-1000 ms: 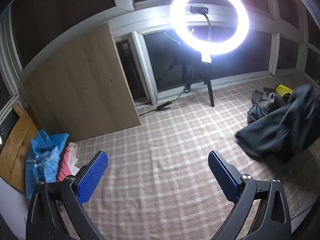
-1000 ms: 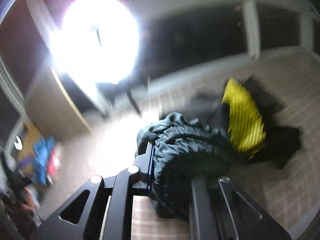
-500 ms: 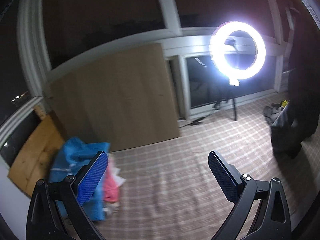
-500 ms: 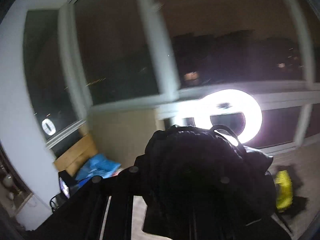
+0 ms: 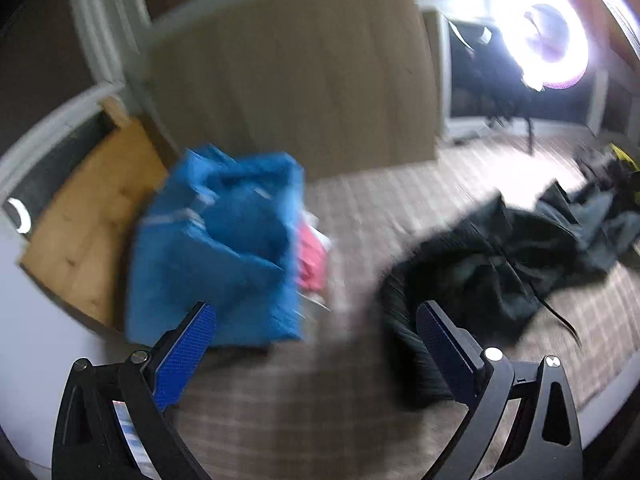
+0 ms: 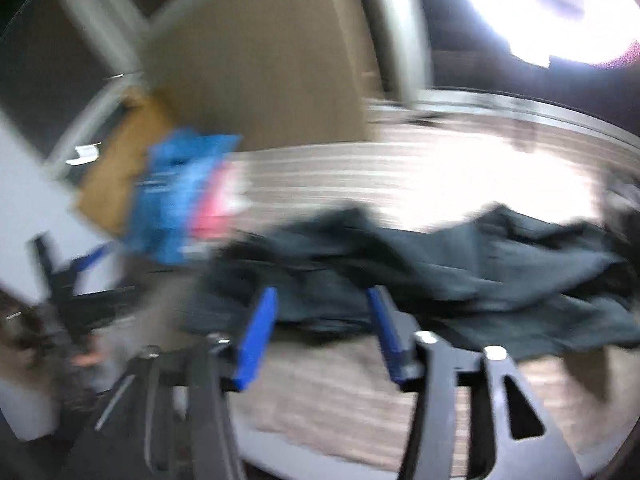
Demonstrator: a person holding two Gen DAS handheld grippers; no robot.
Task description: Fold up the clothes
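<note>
Jaws on the right gripper [image 6: 320,320] are parting, with nothing pinched between them, and the dark garment [image 6: 460,280] lies just beyond the blue pads, spread loosely across the checked floor covering [image 6: 340,392]. It is rumpled and shows no crease or fold, so the folding proper looks not yet begun; flattening and squaring it seems to come first. Jaws on the left gripper [image 5: 316,344] stand wide and empty, the garment's bunched end near the right-hand pad. More dark clothes with a yellow piece [image 5: 620,154] wait further off. A blue bag [image 5: 216,248] sits by the wooden board [image 5: 92,224].
</note>
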